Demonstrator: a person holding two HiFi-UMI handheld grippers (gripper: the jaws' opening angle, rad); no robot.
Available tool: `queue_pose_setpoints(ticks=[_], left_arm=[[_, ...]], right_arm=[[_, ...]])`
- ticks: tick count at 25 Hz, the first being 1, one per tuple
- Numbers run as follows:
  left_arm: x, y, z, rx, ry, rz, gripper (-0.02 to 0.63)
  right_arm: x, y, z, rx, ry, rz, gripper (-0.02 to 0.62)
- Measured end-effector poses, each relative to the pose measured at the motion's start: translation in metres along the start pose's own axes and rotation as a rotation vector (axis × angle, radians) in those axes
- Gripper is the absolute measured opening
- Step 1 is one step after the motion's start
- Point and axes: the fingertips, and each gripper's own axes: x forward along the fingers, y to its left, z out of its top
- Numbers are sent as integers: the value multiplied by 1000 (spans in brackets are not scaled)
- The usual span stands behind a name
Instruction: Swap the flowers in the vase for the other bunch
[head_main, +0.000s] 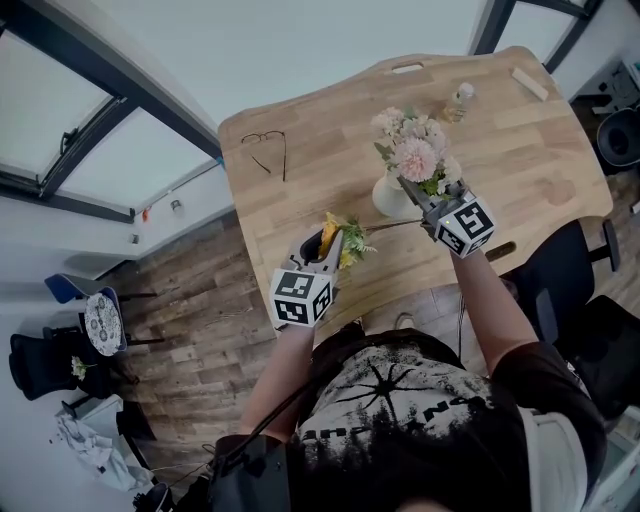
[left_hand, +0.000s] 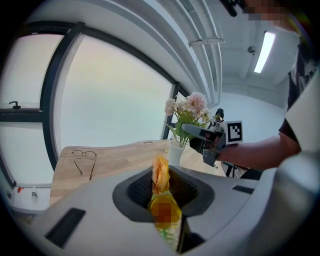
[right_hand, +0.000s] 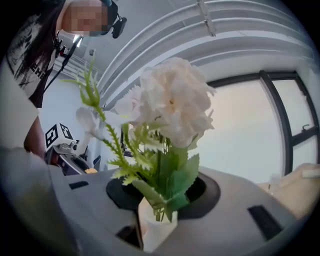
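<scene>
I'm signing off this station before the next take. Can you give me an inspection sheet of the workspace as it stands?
Surface: wooden table, no spills seen.
Job's things: white vase upright with the pink bunch in it; yellow bunch out of the vase.
Clutter: eyeglasses, wooden strip, and a small pale item that is too small to identify.
Grippers: left gripper shut on the yellow bunch; right gripper has its jaws apart around the pink bunch's stems at the vase mouth.
Cables: dark cable down the person's front.
Surroundings: plank floor, black chair, large windows.
</scene>
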Motion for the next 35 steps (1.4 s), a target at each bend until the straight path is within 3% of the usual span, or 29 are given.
queue_pose_setpoints(ticks=[11, 21, 26, 35], left_arm=[[3, 1, -5, 2, 18, -6, 78], [5, -1, -11, -5, 24, -7, 78], [6, -1, -10, -9, 22, -6, 78], [4, -1, -11, -13, 18, 2, 78]], right_arm=[[-6, 4, -37, -12, 102, -12, 264], [-7, 0, -63, -113, 219, -73, 281], [-3, 4, -62, -88, 207, -54, 283], [-7, 6, -85, -34, 272, -49, 302]])
